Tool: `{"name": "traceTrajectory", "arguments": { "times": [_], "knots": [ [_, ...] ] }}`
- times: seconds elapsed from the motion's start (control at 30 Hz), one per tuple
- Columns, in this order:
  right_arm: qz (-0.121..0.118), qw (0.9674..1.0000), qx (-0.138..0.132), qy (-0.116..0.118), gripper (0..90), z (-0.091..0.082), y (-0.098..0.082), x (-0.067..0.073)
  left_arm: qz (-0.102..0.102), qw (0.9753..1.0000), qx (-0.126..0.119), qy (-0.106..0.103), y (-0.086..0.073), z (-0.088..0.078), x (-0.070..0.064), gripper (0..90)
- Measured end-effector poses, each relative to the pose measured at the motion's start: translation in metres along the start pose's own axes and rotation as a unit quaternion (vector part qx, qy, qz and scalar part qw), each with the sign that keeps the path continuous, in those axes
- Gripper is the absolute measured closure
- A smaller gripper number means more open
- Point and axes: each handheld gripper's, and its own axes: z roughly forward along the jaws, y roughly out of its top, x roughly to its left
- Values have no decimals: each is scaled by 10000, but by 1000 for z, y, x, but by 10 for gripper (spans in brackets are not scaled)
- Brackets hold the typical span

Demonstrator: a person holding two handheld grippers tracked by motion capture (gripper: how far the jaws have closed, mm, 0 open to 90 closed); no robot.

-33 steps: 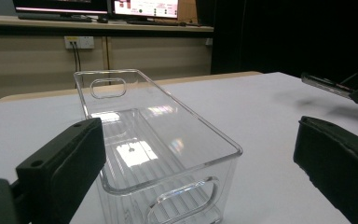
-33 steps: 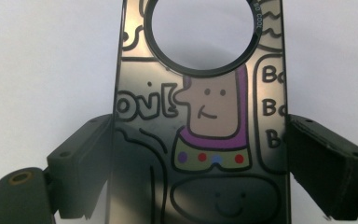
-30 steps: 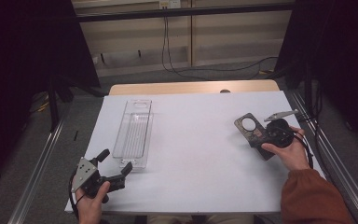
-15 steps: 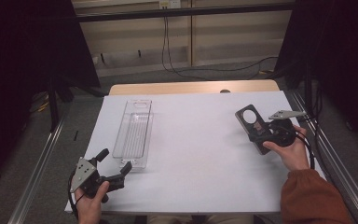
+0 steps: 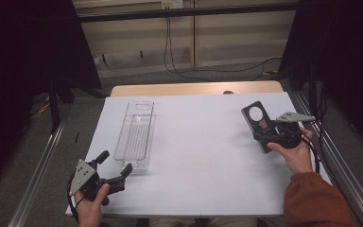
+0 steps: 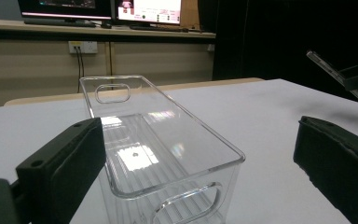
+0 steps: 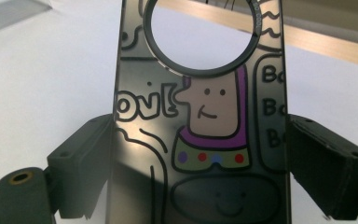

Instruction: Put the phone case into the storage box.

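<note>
On the white table's [image 5: 203, 156] right side, the right gripper [image 5: 264, 126] is clamped on a flat dark phone case [image 5: 255, 116]; the left gripper [image 5: 115, 169], jaws apart, sits by a clear ribbed plastic bin [image 5: 136, 135]. Left gripper view: bin's [image 6: 168, 154] rounded rim between spread jaws. Right gripper view: glossy cartoon-printed case [image 7: 200, 135], ring cutout, pinched at both edges.

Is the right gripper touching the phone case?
Touching. The right gripper view shows the right gripper with both jaws pressed against the side edges of the phone case, holding it off the table.
</note>
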Motion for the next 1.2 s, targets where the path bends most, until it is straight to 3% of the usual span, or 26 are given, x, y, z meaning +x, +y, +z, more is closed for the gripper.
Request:
{"name": "traceTrajectory", "arguments": {
  "times": [0.2, 0.23, 0.3, 0.4, 0.67, 0.97, 1.03, 1.2],
  "knots": [
    [-39, 9989, -462, 62, 122, -7, 0, 5, -31, 10000, -48, -23, 1, -2, -1, 24],
    [-16, 9983, -564, 107, 122, -8, 0, 6, -2, 10000, -25, 51, 1, -2, -1, 24],
    [1, 9977, -653, 204, 122, -9, -1, 8, -65, 10000, -47, -37, 1, -1, -2, 24],
    [4, 9968, -731, 313, 122, -9, -5, 12, -66, 10000, -41, -49, 0, -1, -2, 24],
    [218, 9912, -898, 945, 122, -15, -13, 25, -95, 9999, -83, -46, 3, -2, 0, 24],
    [-1, 9848, -1021, 1404, 122, -15, -13, 45, -172, 9996, -38, -217, 3, 2, 0, 24],
    [-44, 9850, -1017, 1393, 122, -15, -13, 48, -189, 9995, -5, -255, 4, 2, -1, 23],
    [-75, 9827, -992, 1561, 122, -15, -16, 59, -73, 9995, 63, -309, 5, 3, -1, 22]
  ]
}}
